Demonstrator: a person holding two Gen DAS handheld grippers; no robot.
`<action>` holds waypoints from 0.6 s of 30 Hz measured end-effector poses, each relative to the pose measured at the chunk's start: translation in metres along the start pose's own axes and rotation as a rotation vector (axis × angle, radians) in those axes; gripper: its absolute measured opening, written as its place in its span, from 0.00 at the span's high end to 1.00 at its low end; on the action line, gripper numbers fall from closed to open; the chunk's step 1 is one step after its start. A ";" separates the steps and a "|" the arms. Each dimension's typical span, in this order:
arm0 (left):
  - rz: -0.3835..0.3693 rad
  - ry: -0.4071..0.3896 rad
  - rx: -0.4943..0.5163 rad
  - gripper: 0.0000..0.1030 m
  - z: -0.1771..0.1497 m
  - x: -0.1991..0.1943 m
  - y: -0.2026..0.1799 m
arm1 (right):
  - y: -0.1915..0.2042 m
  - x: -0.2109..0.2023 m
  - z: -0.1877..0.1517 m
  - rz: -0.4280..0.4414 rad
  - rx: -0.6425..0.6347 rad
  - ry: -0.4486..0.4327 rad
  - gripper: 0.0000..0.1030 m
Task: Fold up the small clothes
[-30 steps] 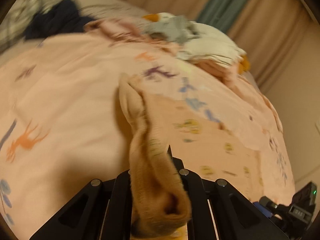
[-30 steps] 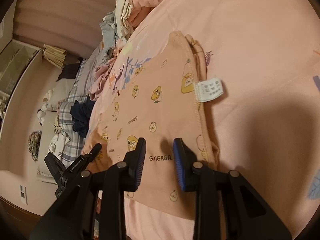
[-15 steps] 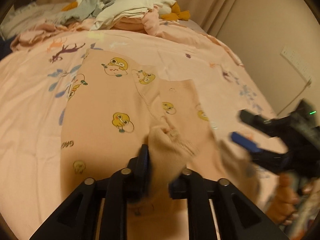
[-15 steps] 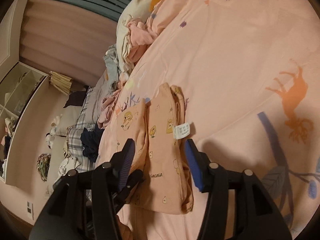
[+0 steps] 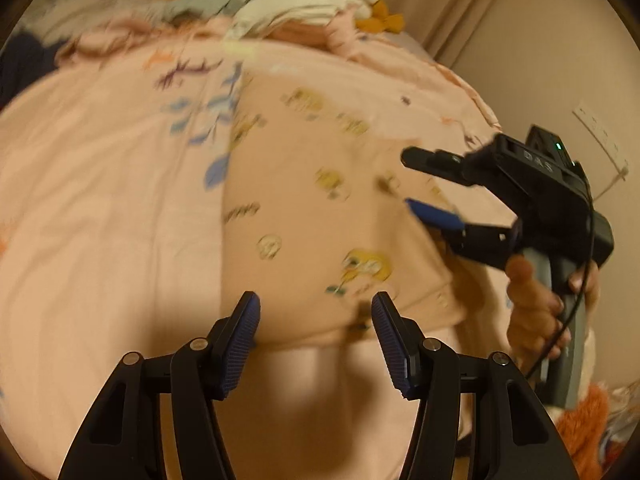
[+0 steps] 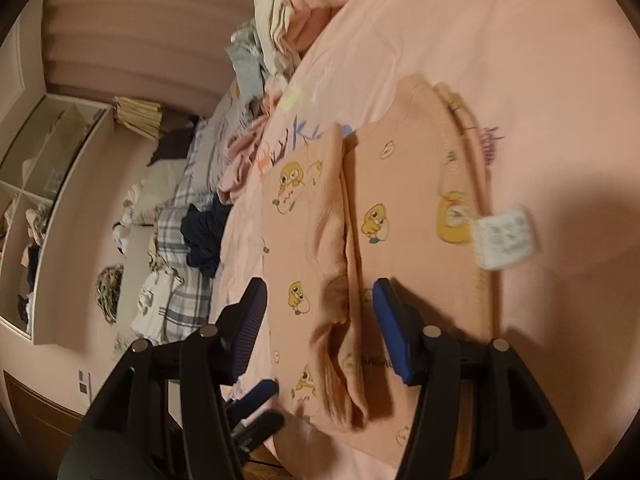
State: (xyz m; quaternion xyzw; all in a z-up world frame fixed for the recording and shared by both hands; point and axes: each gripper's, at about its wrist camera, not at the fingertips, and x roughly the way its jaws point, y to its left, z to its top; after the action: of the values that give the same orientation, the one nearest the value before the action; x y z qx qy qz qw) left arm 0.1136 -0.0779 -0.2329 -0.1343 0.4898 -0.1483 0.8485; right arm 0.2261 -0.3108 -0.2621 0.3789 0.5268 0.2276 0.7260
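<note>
The peach chick-print garment (image 6: 404, 216) lies folded flat on the bed (image 6: 520, 60); left hand-held gripper (image 5: 316, 320) and right hand-held gripper (image 6: 320, 304), jaws just opened, hover empty, evidently having released it.

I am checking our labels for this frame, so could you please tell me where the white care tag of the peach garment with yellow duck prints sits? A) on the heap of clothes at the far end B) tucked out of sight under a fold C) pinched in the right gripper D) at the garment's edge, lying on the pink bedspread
D: in the right wrist view the white care tag sticks out from the edge of the peach garment onto the pink bedspread, clear of the open right gripper.
</note>
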 end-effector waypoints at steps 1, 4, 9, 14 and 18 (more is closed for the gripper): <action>-0.005 0.000 -0.006 0.45 0.000 0.000 0.003 | 0.001 0.006 0.003 -0.024 -0.010 0.016 0.46; -0.024 -0.003 0.008 0.45 -0.005 -0.006 0.006 | 0.007 0.020 0.016 -0.037 -0.029 0.051 0.46; -0.021 0.016 0.001 0.45 -0.008 -0.012 0.010 | 0.009 0.028 0.021 0.000 -0.034 0.052 0.49; -0.009 0.038 -0.052 0.45 -0.009 -0.010 0.021 | 0.003 0.033 0.019 -0.018 -0.016 0.065 0.80; 0.033 0.050 -0.046 0.45 -0.013 -0.006 0.021 | 0.007 0.025 0.016 -0.004 -0.027 0.022 0.87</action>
State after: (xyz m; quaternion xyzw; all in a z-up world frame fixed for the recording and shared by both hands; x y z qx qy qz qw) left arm 0.1021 -0.0572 -0.2424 -0.1418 0.5163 -0.1261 0.8351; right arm 0.2507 -0.2933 -0.2693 0.3656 0.5324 0.2375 0.7256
